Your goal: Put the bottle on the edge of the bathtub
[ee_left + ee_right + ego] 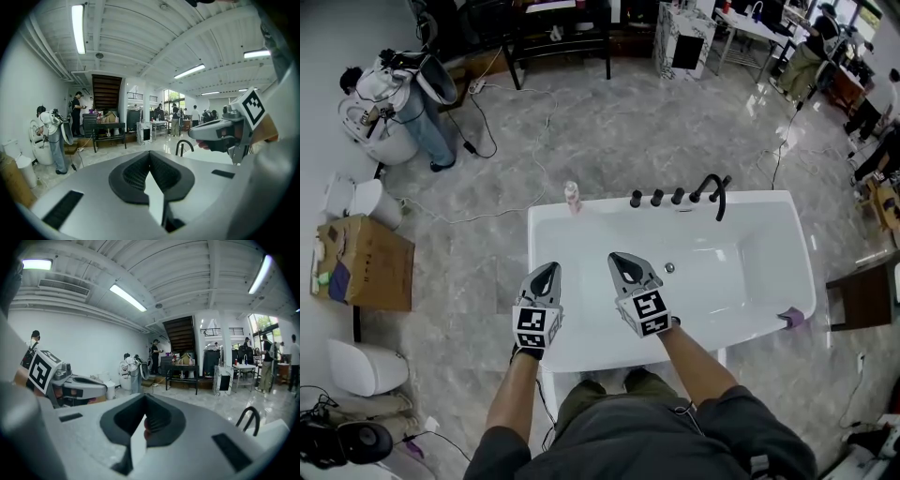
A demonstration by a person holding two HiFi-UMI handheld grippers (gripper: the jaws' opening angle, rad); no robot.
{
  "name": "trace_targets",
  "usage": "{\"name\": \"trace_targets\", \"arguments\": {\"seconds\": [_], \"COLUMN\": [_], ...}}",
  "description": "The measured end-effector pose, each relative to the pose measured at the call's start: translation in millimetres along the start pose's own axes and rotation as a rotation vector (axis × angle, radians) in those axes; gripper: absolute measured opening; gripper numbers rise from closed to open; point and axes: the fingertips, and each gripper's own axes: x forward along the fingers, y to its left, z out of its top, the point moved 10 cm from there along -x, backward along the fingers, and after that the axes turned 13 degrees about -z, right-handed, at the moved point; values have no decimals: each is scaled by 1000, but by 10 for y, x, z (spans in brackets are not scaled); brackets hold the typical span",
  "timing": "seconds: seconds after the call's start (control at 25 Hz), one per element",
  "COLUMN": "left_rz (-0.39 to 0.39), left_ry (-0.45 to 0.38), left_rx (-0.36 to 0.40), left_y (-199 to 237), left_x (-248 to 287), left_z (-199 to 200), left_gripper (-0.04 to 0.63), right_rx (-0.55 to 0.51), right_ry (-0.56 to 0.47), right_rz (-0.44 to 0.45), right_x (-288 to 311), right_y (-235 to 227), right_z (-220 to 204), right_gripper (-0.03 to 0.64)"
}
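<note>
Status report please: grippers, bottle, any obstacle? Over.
Left gripper shut, empty; right gripper shut, empty. Bottle upright on bathtub far edge, left of taps. Nothing in the way.

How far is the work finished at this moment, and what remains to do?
Done: the bottle stands upright on the far edge of the bathtub, left of the taps. In hand: nothing. The left gripper and the right gripper are both shut, hold nothing and hang over the near rim. Left: probably nothing, apart from taking the grippers away.
</note>
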Motion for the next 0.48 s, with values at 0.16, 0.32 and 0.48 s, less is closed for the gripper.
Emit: {"name": "trace_targets", "arguments": {"seconds": [0.16,0.32,0.48], "left_rz": [-6,-4,6], "left_ry": [1,-5,-3], "left_rx": [0,-9,-4], "left_y": [-155,-240,-266], "left_x": [-127,-279,-378], "left_z": [71,106,174], "left_gripper": [2,2,2], "right_rx": [-3,-13,-14], "right_ry": [-3,-9,-20], "right_rz": [7,2,-7], "right_x": [-166,-331,-454], "right_y": [43,80,57], "right_z": [85,150,199], "right_gripper": [0,0,0]}}
